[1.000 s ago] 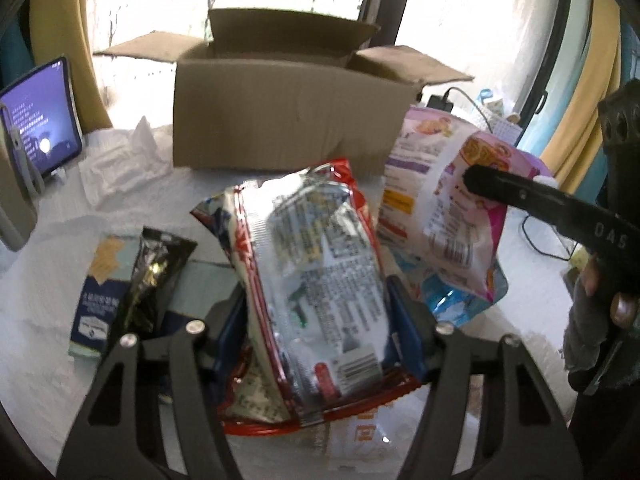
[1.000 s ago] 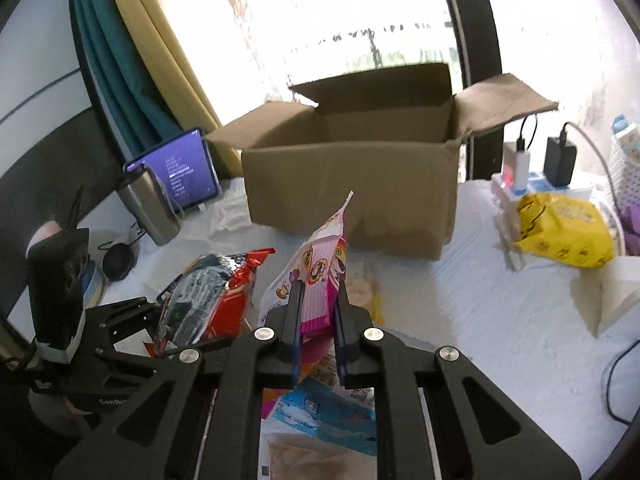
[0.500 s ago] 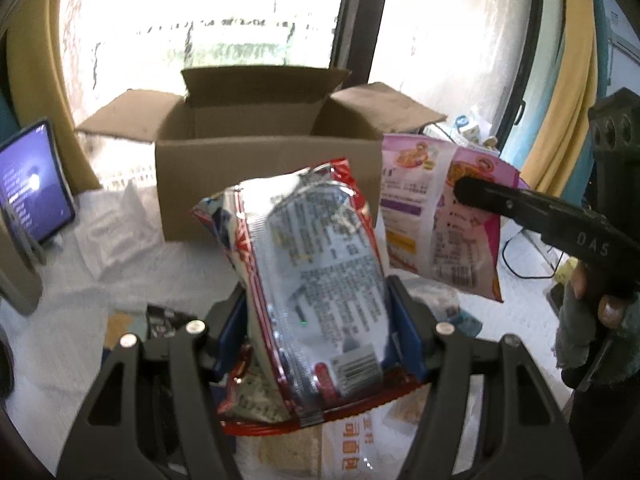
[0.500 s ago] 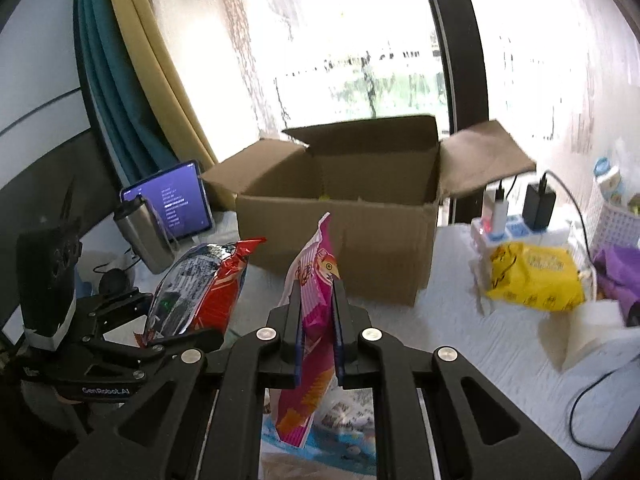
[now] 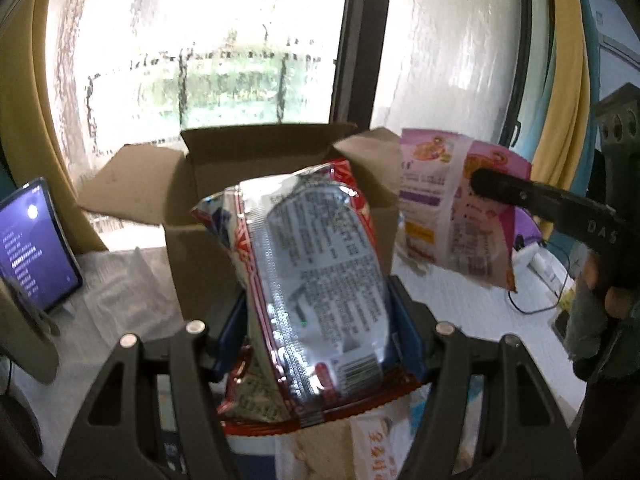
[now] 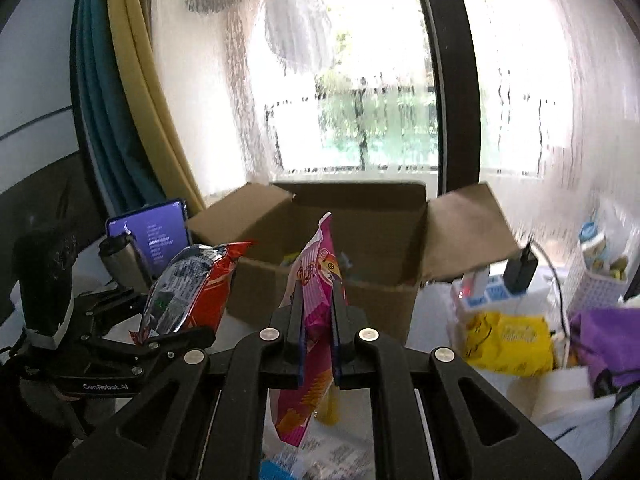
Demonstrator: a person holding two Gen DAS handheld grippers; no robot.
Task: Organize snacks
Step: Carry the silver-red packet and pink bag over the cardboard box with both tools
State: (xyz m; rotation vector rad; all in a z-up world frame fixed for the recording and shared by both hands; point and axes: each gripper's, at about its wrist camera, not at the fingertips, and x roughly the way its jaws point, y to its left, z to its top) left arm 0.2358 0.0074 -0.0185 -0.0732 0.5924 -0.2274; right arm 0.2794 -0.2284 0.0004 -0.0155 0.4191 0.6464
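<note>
- Left wrist view: a red-and-silver snack bag [image 5: 316,280] is held clamped across its lower half by the left gripper [image 5: 316,320], clear of the white-covered table [image 5: 132,280] and in front of the open cardboard box [image 5: 256,184].
- Left wrist view: a pink snack bag [image 5: 452,208] is seen pinched near its upper right side by the right gripper [image 5: 500,192], level with the box's right flap.
- Left wrist view: a lit tablet [image 5: 32,248] is propped at the left; further packets lie on the table below the jaws, too blurred to identify.
- Right wrist view: the pink snack bag [image 6: 316,320] is gripped edge-on between the nearly closed jaws of the right gripper [image 6: 316,320], its lower end hanging free below them.
- Right wrist view: the red-and-silver snack bag [image 6: 188,284] is carried by the left gripper [image 6: 160,320] to the left, near the front of the cardboard box [image 6: 328,292], in which some items can already be made out.
- Right wrist view: a yellow packet [image 6: 512,336] and a white basket [image 6: 596,280] are seen to the right on the table.
- Handling, as judged: both bags are likely light, air-filled and slippery-filmed, with crushable contents; a hold at a sealed edge or a gentle clamp across the body is considered safest.
</note>
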